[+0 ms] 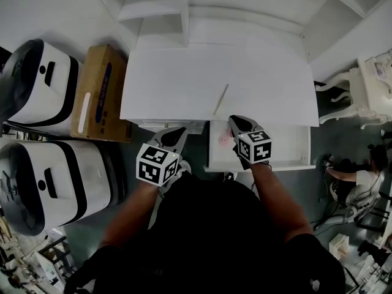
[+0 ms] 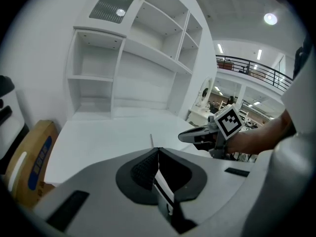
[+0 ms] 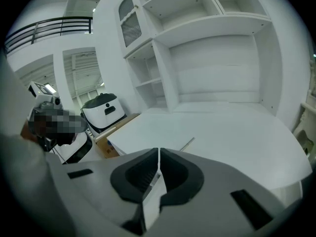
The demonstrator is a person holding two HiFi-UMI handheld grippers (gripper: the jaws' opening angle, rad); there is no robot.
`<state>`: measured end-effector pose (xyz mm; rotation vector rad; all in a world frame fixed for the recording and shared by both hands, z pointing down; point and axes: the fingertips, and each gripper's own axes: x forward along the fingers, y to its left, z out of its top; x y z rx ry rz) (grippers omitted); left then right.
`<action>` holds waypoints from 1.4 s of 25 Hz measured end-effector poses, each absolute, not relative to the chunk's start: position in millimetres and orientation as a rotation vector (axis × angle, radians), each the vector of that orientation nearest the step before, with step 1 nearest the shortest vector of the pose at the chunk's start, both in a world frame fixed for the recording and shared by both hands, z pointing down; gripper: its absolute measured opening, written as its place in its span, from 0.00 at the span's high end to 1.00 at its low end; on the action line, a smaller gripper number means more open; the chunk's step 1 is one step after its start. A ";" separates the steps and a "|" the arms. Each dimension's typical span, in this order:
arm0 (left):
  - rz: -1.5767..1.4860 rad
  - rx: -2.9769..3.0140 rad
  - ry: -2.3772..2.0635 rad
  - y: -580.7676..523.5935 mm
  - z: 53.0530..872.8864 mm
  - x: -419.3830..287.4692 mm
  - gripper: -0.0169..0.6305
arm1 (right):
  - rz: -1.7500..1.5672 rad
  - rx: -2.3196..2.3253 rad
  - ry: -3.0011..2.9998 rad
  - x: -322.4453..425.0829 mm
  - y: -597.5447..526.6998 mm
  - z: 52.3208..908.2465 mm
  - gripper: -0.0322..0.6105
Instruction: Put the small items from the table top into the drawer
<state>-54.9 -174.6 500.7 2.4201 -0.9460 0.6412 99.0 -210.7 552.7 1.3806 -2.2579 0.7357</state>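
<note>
So my white tabletop (image 1: 177, 84) has one thin pale stick (image 1: 221, 99) lying on it near the front edge, angled a bit. Right under that edge the drawer (image 1: 288, 147) sits pulled out, with a small pink thing (image 1: 224, 141) at its left end.

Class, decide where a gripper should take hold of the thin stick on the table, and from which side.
Probably the middle of the stick, from above, jaws across its length: it lies flat and slanted on the table, too thin to catch endwise.
</note>
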 end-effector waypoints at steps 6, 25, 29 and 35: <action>0.627 2.388 -0.985 -175.8 504.1 -75.4 0.96 | 0.816 1.442 -2.167 93.9 -250.8 591.7 0.90; 0.657 2.308 -1.039 -180.5 514.5 -125.7 0.96 | 1.031 1.579 -1.825 96.5 -313.4 676.1 0.80; 0.649 2.312 -1.044 -182.9 512.2 -128.2 0.96 | 0.965 1.562 -1.793 99.3 -313.1 676.9 0.82; 0.646 2.315 -1.037 -178.8 514.1 -126.3 0.96 | 0.985 1.542 -1.817 102.1 -313.7 678.7 0.88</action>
